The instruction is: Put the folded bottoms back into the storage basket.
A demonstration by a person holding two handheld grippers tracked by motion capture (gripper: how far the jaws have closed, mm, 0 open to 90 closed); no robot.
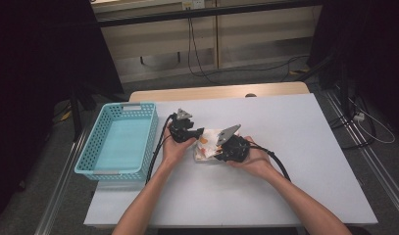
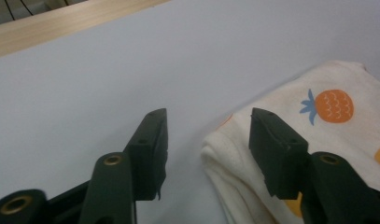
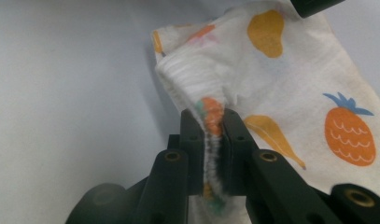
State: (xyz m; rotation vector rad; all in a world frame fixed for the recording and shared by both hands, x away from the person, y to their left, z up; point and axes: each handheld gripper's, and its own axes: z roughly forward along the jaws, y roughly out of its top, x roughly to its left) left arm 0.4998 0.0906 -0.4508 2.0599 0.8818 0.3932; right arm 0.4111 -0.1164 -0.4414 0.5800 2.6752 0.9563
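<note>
Right gripper (image 3: 211,135) pinches cloth (image 3: 281,79); left gripper (image 2: 206,140) straddles its edge.

A: What surrounds the work area?
B: A white table (image 1: 295,161) with a wooden strip (image 1: 216,91) along its far edge. A turquoise perforated basket (image 1: 119,141) stands on the table's left part, its long side running front to back

A: And beyond the table?
B: Grey floor (image 1: 246,77), black cables (image 1: 202,68) trailing across it, and pale cabinet panels (image 1: 246,34) behind. Metal rails (image 1: 378,166) run along the floor at the right; dark curtains (image 1: 35,73) close both sides
</note>
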